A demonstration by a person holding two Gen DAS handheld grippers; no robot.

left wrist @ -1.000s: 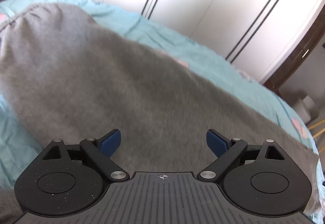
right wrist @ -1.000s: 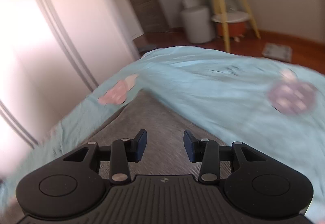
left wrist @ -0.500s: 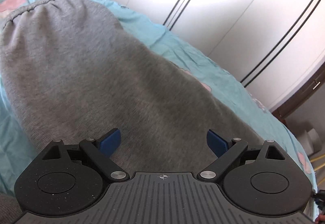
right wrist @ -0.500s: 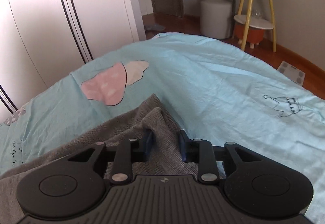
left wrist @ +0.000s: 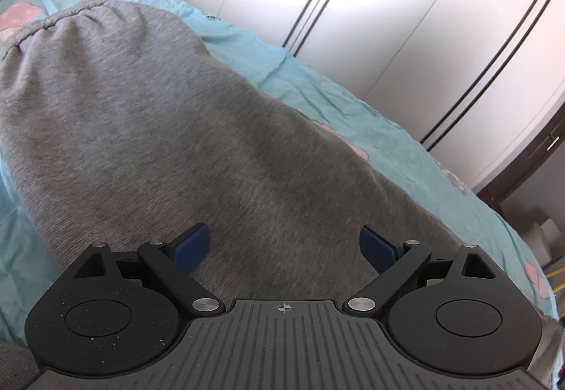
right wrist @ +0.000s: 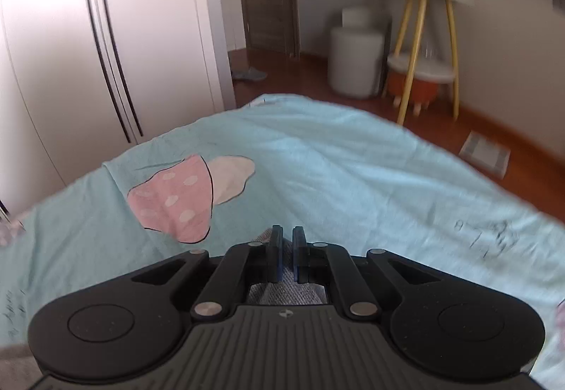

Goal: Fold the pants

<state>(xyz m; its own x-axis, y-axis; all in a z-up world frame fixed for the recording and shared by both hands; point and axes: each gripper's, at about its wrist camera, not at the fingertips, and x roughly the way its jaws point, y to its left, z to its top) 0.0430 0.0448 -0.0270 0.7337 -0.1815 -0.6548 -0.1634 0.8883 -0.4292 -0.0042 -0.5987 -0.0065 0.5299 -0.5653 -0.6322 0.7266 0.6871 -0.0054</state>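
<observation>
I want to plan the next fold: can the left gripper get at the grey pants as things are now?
Probably yes: the left gripper is open above the grey pants, with nothing between them.

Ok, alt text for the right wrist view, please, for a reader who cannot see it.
The right gripper is shut on a fold of the grey knit pants, its blue pads having just closed on the cloth. Ahead spreads a light blue bedsheet with a pink mushroom print; beyond stand white wardrobe doors and a yellow-legged side table.
</observation>
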